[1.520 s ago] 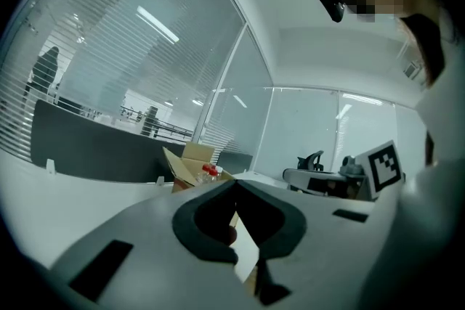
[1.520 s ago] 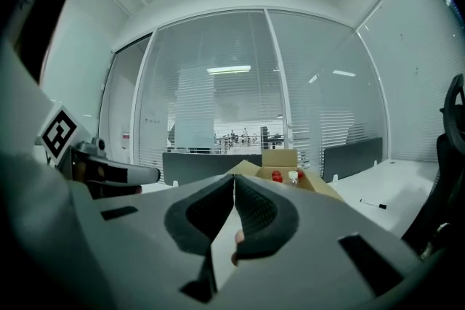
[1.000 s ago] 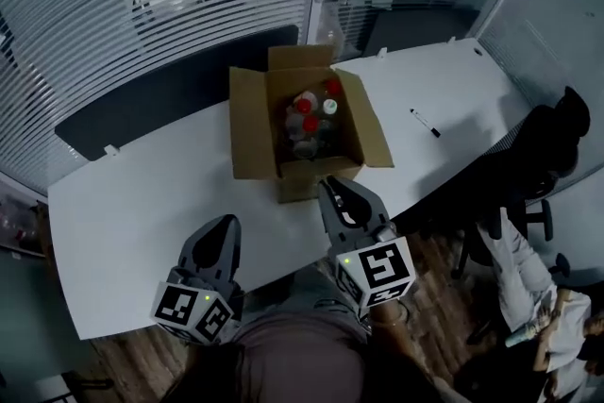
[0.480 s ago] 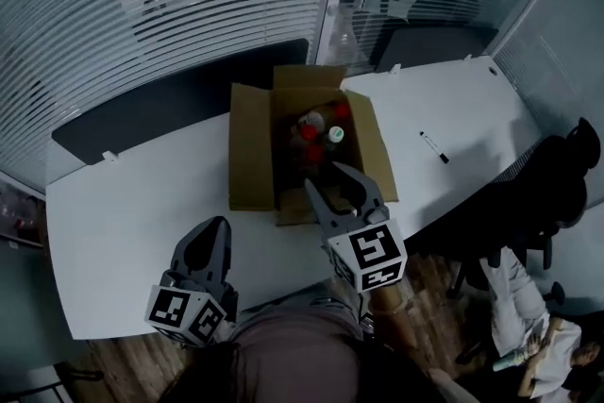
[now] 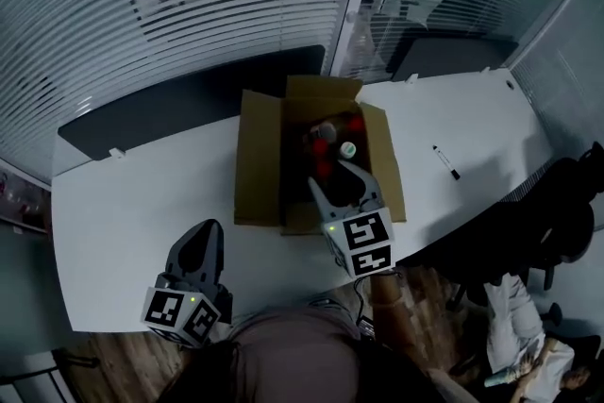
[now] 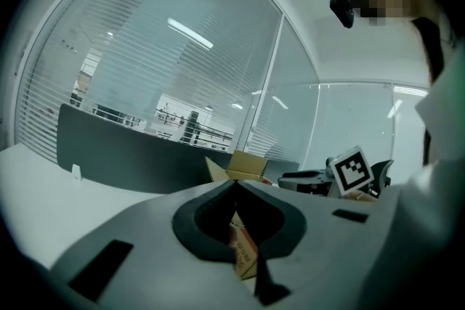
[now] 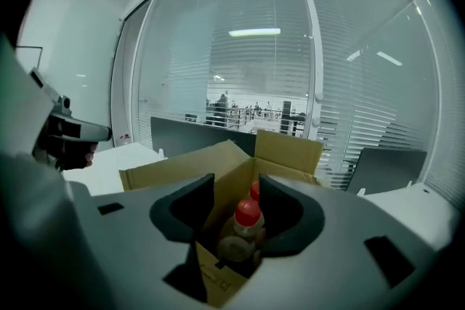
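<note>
Jaws apart and empty over the red-capped bottles [image 7: 248,213] packed in the cardboard box [image 5: 257,156], the right hand-held gripper [image 5: 332,176] could knock a crowded neighbour over; the left hand-held gripper [image 5: 206,233] hangs closed, empty.

Marker pen [image 5: 445,161] on white table [image 5: 123,203]

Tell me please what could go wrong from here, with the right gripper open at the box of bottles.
1. The bottles stand crowded in the cardboard box; the open right gripper might knock a neighbour of the red-capped bottle or close on two at once.
2. The box's near wall lies right under its jaws; catching it could drag the box, since the left gripper, shut, is apart from it.
</note>
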A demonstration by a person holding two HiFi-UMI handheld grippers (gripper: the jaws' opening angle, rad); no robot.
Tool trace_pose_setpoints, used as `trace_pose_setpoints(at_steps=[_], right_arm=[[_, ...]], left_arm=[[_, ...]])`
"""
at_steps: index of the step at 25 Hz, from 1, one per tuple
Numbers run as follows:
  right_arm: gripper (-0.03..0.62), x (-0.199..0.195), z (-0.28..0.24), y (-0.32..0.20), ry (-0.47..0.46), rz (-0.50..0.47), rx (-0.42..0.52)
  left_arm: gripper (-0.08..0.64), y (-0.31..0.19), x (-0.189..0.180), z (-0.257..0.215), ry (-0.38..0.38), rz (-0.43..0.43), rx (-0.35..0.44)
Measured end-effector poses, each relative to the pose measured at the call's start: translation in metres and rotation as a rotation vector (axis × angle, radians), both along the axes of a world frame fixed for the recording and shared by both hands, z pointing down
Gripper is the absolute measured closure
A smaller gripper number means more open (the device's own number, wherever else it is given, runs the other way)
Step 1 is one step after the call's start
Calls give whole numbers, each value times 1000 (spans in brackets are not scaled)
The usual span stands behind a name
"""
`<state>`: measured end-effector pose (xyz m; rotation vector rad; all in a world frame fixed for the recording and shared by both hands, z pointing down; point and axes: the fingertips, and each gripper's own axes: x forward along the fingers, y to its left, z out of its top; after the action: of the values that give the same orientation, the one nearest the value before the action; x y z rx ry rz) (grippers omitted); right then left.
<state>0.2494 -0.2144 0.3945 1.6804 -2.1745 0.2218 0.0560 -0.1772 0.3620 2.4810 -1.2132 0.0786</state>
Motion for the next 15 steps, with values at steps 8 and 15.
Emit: trace_pose_setpoints(at_steps=[8,15], right_arm=[[394,12,42,-21,21,-18,-160],[394,15,76,-28,16,-66,-316]], left_arm=[[552,-12,3,6,-20,-43,-25],[551,-15,15,11,-40,-53,-38]])
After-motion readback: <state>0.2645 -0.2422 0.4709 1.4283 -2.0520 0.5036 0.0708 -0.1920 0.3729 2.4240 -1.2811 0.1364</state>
